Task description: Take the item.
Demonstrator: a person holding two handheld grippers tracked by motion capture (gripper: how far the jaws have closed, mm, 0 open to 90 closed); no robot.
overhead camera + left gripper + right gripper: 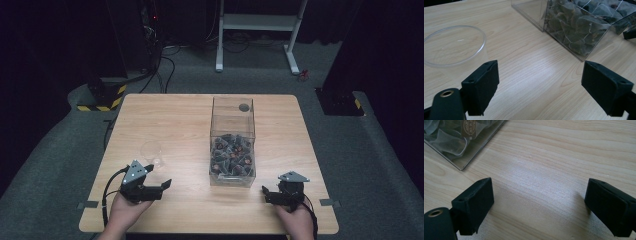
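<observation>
A clear square box (232, 142) stands mid-table, its lower half packed with dark pyramid tea bags (576, 27). A clear empty cup (151, 152) stands to its left. My left gripper (159, 187) hovers low near the front left, just in front of the cup (454, 46), open with bare wood between its jaws. My right gripper (268, 195) is near the front right, in front of the box's near right corner (461, 145), open and holding nothing. A hand grips each tool from the bottom edge.
The light wooden table (175, 120) has bare wood around the box and cup. Beyond its far edge are a white desk frame (257, 30), cables on grey carpet, and black stands with yellow-striped bases (102, 97).
</observation>
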